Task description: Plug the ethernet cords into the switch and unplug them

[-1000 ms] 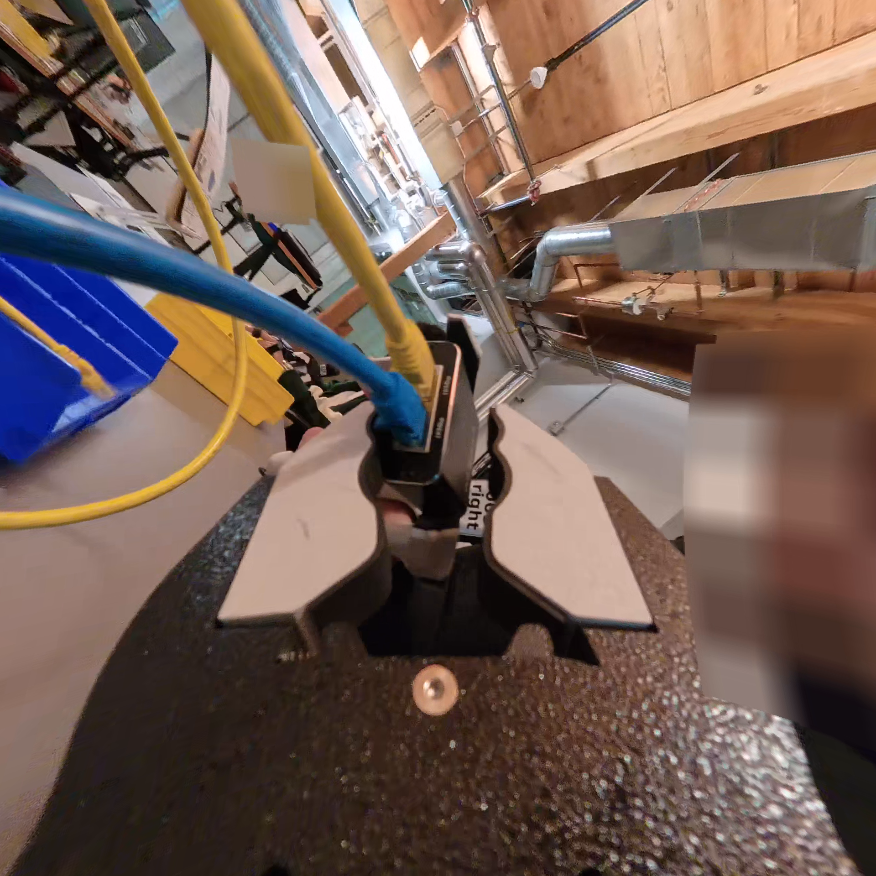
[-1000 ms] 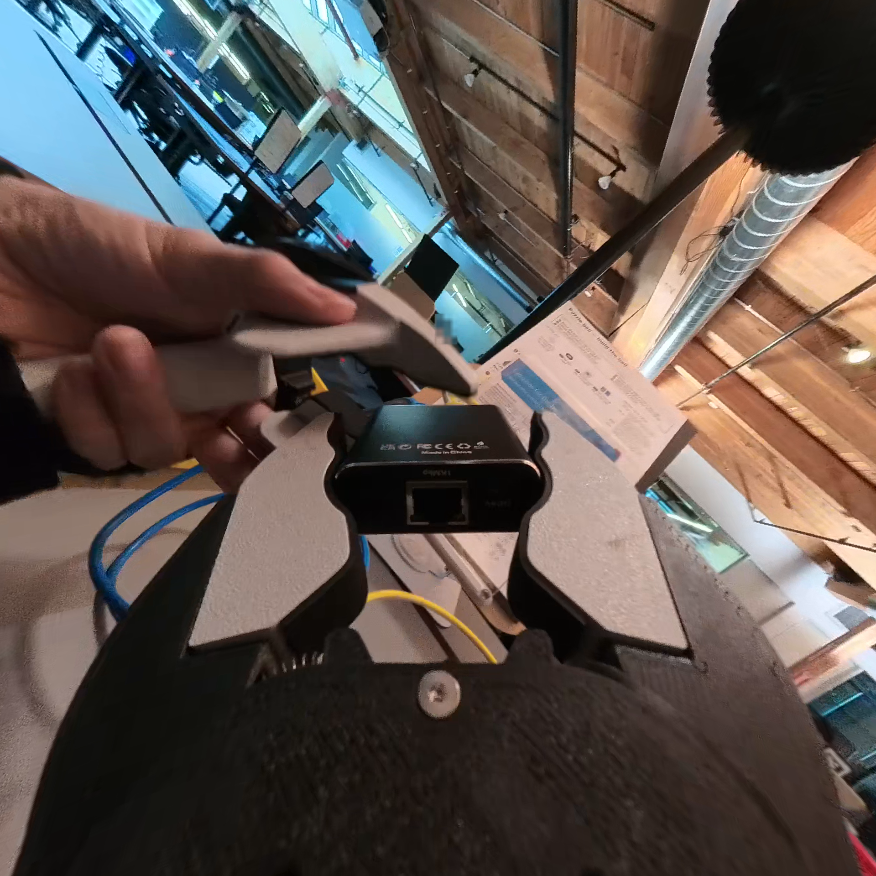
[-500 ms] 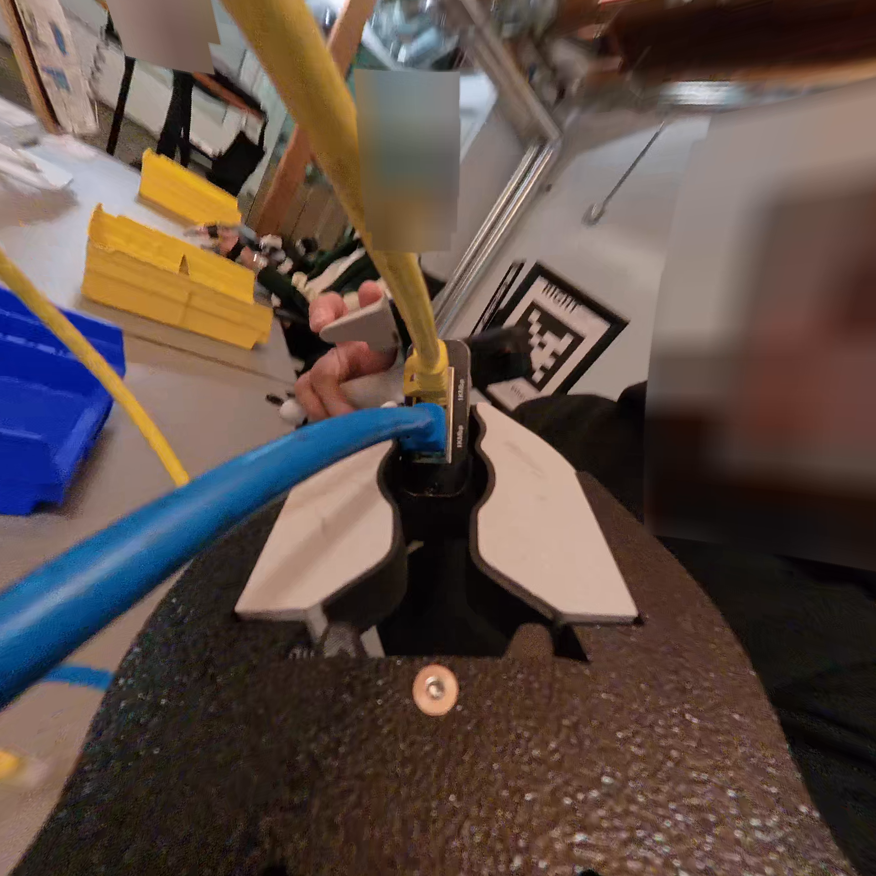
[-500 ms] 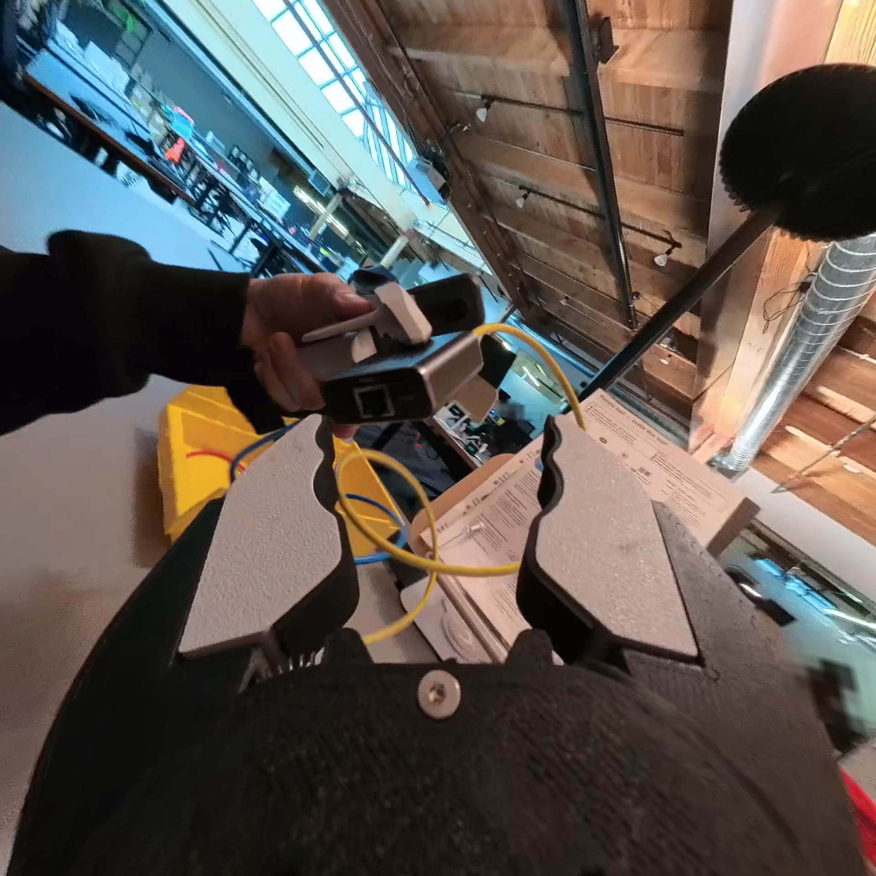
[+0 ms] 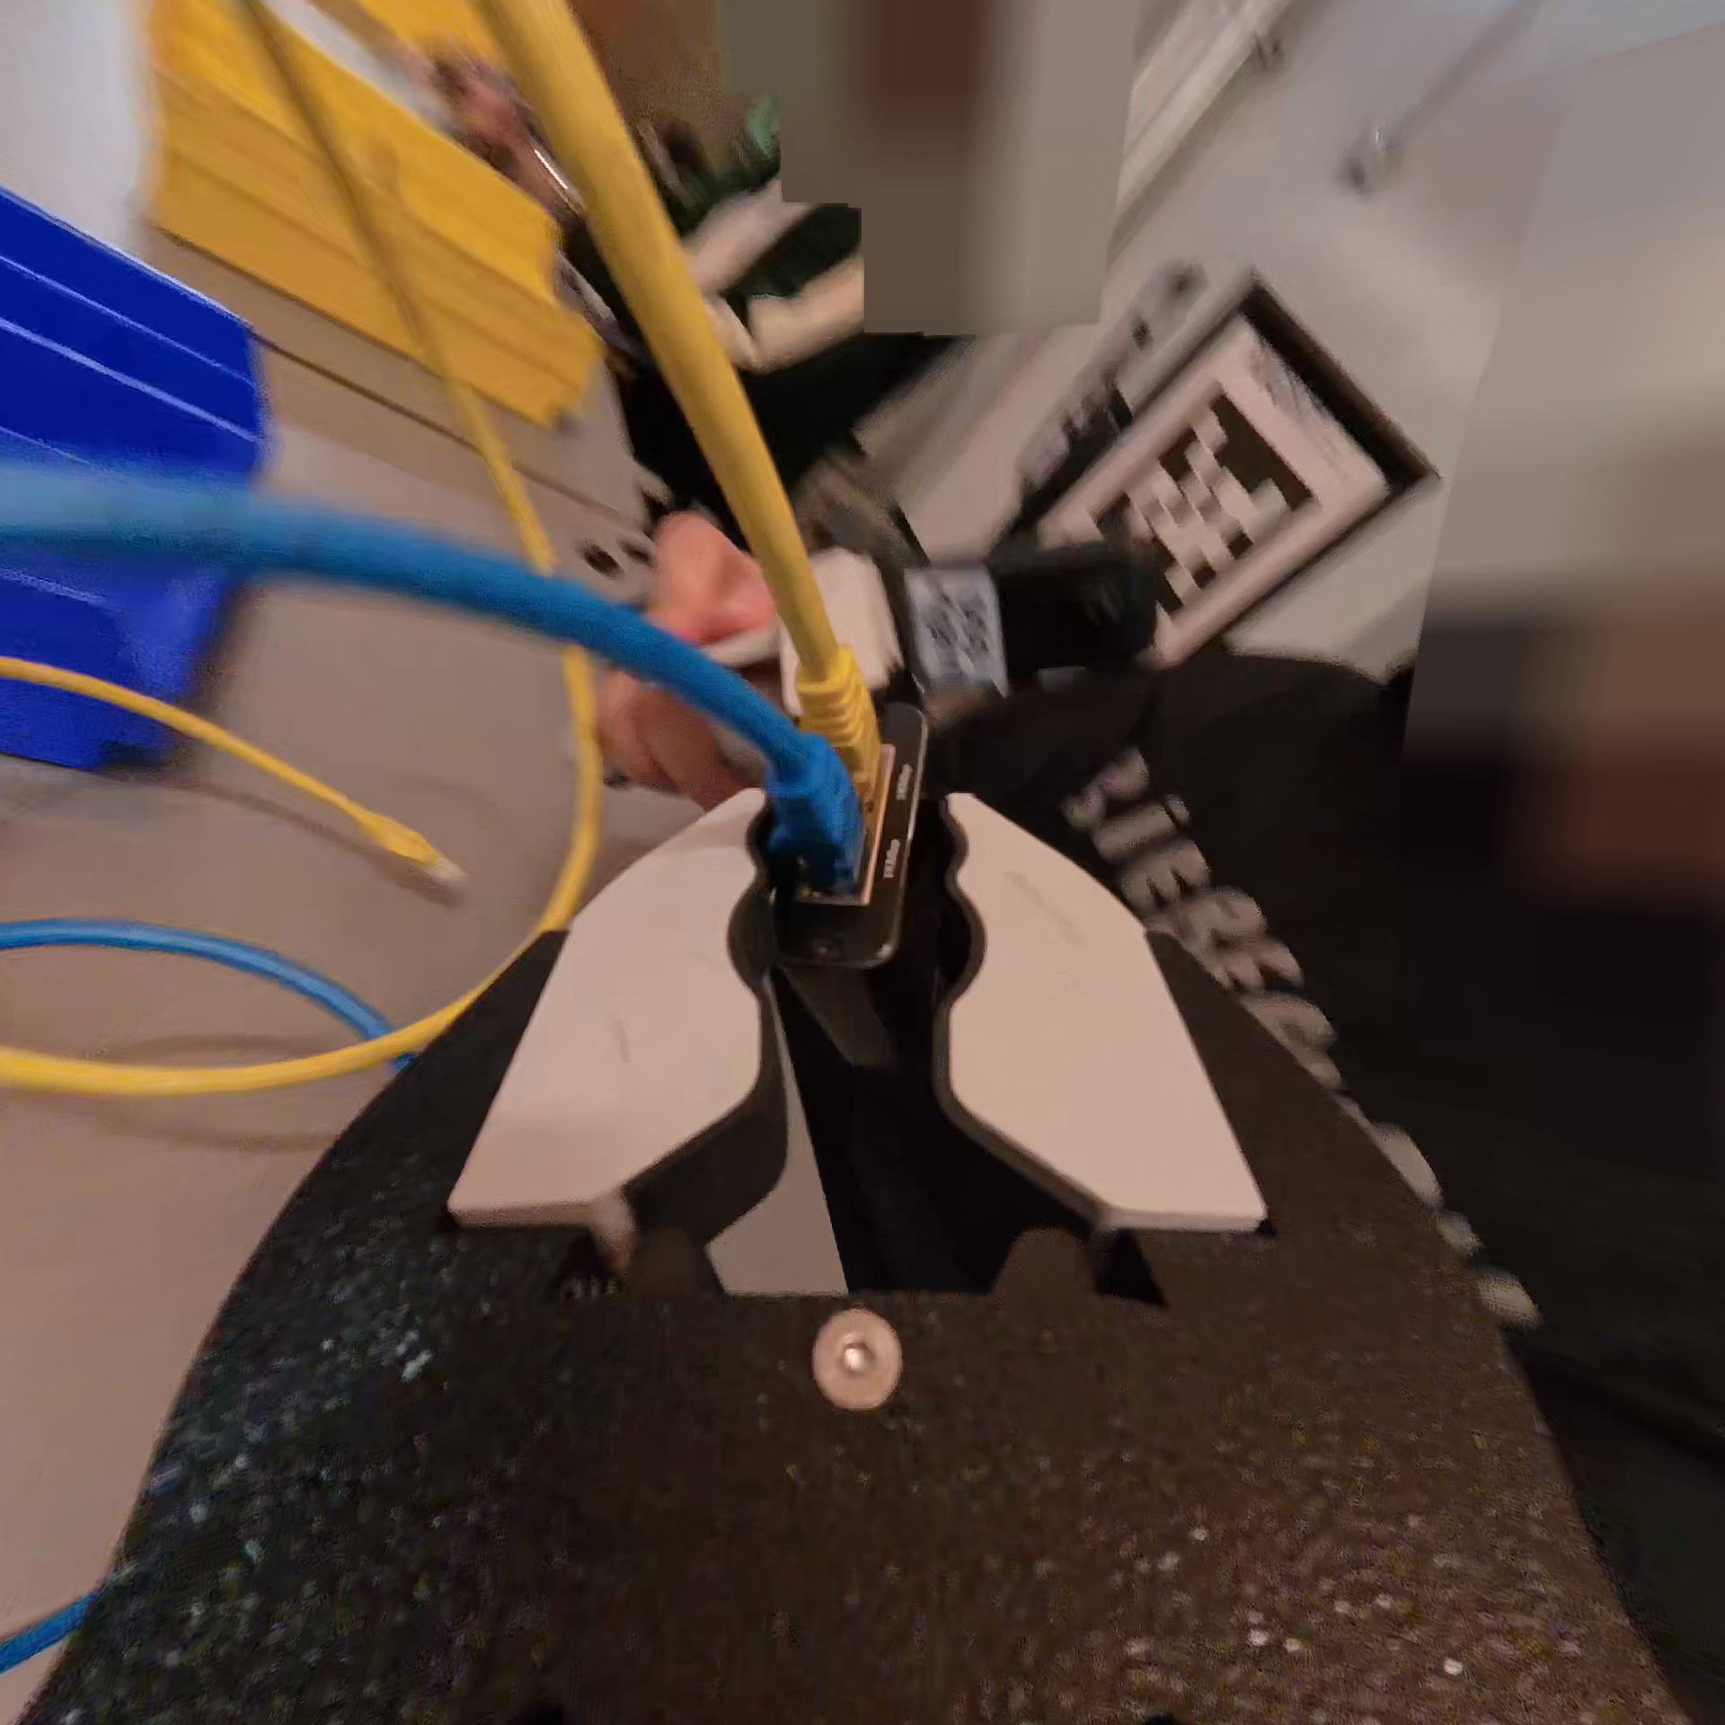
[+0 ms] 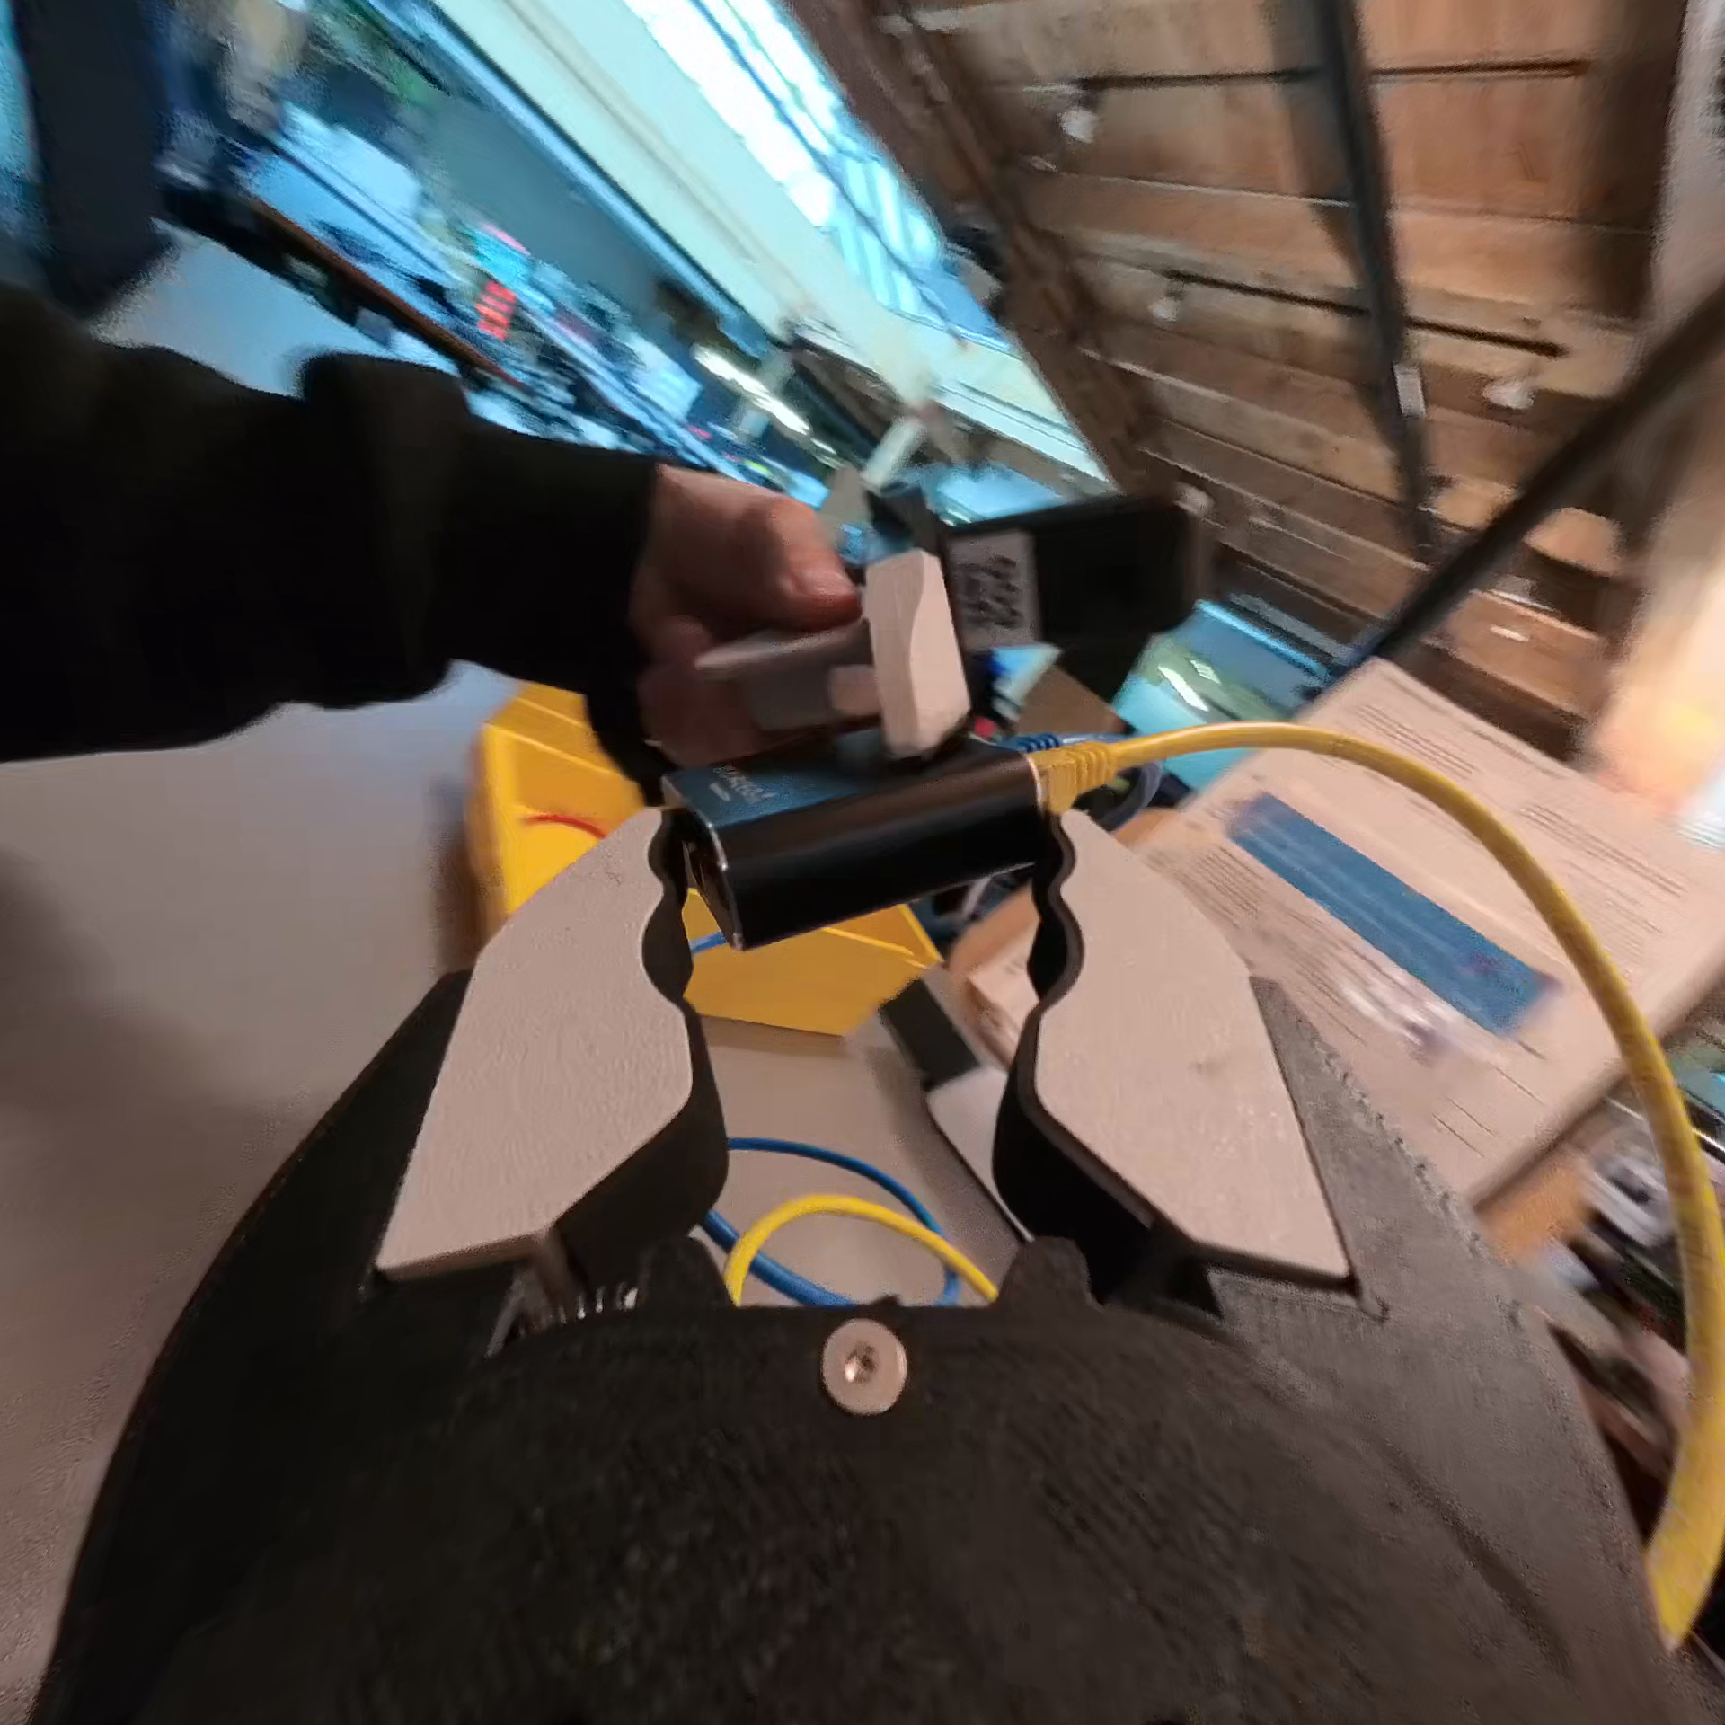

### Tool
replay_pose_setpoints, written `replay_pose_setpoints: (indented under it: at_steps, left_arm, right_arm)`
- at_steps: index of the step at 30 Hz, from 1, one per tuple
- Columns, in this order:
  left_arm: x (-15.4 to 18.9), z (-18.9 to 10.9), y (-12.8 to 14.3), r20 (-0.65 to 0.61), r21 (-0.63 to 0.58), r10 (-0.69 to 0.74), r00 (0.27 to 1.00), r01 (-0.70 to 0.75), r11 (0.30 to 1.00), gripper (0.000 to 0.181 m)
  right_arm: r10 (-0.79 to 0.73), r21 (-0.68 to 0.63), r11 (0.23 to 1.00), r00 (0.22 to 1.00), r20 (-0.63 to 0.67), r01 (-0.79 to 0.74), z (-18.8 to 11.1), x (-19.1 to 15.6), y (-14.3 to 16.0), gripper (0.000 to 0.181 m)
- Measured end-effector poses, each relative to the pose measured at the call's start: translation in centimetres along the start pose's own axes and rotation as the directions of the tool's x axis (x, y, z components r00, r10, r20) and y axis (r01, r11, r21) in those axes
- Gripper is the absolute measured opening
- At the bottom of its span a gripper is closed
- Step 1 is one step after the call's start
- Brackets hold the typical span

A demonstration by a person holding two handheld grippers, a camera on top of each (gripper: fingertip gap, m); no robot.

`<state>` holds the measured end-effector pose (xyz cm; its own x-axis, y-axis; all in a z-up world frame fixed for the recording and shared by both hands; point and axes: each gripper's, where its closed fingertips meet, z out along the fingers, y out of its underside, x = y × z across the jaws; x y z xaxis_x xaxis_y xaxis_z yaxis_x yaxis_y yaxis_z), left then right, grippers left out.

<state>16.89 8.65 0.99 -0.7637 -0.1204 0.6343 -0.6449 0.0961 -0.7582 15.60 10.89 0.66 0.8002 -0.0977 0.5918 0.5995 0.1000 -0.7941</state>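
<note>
My left gripper (image 5: 854, 821) is shut on the small black switch (image 5: 840, 924) and holds it above the table. A blue cord (image 5: 560, 607) and a yellow cord (image 5: 709, 373) are plugged into its top face. In the right wrist view the switch (image 6: 868, 840) lies sideways, still clamped in the left gripper's pale fingers (image 6: 915, 653), with the yellow cord (image 6: 1400, 793) leaving its right end. My right gripper (image 6: 859, 840) is open and empty, its fingertips on either side of the switch; whether they touch it I cannot tell.
A blue bin (image 5: 112, 467) and a yellow bin (image 5: 355, 233) stand on the grey table at the left. A loose yellow plug end (image 5: 411, 849) and cord loops (image 6: 840, 1213) lie on the table. A cardboard box with a printed sheet (image 6: 1400, 915) stands at the right.
My right gripper let go of the switch, drew back, and now stands open around it again. My left gripper kept hold of the switch and turned it sideways, tilting down toward the table.
</note>
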Motion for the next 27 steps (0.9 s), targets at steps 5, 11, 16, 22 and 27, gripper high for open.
replay_pose_setpoints:
  at_steps: [5,11,16,22,27]
  left_arm:
    - [-5.1,-2.4,-1.8,0.455,0.327,-0.013,0.89,-0.153,0.933,0.055]
    - [-7.1,-0.9,1.0,0.732,0.163,0.064,0.679,-0.266,0.95,0.08]
    - [-7.4,0.3,1.6,0.697,0.196,0.043,0.716,-0.248,0.949,0.064]
    - [-8.2,-3.5,3.0,0.795,-0.055,0.276,0.539,-0.389,0.919,0.064]
    - [-7.3,-4.2,4.4,0.689,-0.331,0.56,0.46,-0.488,0.808,0.064]
  right_arm:
    - [-0.199,-0.25,0.964,0.88,-0.431,0.095,-0.8,4.3,4.1,0.072]
    - [-0.419,-0.433,0.881,0.739,-0.528,0.19,-0.9,4.6,5.6,0.072]
    - [-0.408,-0.438,0.884,0.73,-0.548,0.165,-0.1,3.2,5.6,0.072]
    - [-0.103,-0.327,0.945,0.962,-0.255,0.015,0.4,-0.5,6.0,0.071]
    - [0.15,-0.158,0.972,0.979,-0.139,-0.172,-1.2,0.1,1.6,0.082]
